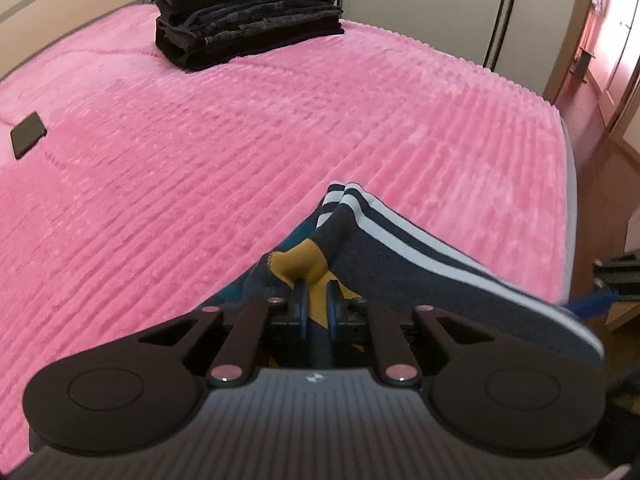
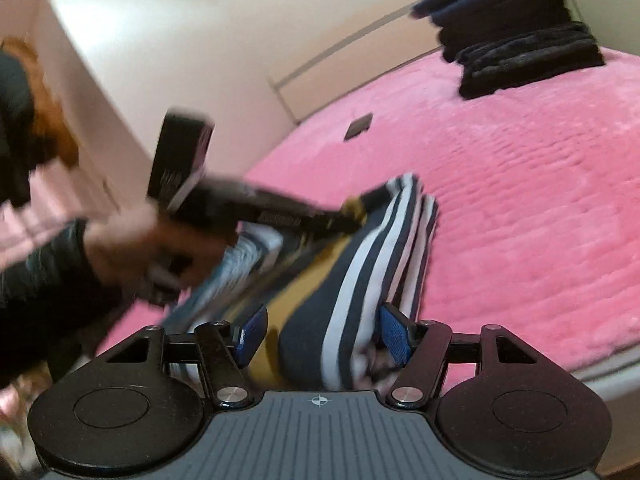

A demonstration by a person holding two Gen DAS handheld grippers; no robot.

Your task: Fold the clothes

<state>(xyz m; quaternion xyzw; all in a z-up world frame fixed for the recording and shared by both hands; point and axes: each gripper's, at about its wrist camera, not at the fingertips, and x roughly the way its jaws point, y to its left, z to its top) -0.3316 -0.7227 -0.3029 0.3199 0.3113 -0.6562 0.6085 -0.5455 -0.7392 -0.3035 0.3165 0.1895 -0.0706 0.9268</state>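
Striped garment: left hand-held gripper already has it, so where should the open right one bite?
Judging by its pose, take the bunched striped garment at the navy-and-white fold between the right hand-held gripper fingers, straight from the bed's near edge; left hand-held gripper pinches the mustard patch.

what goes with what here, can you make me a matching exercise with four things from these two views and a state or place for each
Things:
1. left gripper
2. right gripper
3. stack of folded dark clothes
4. small black flat object

States or places:
A. lies alone on the pink bedspread
B. open, fingers either side of the striped garment
C. far end of the bed
D. shut on a mustard patch of the garment

Pairs: 1-D, 2-B, 3-C, 4-A
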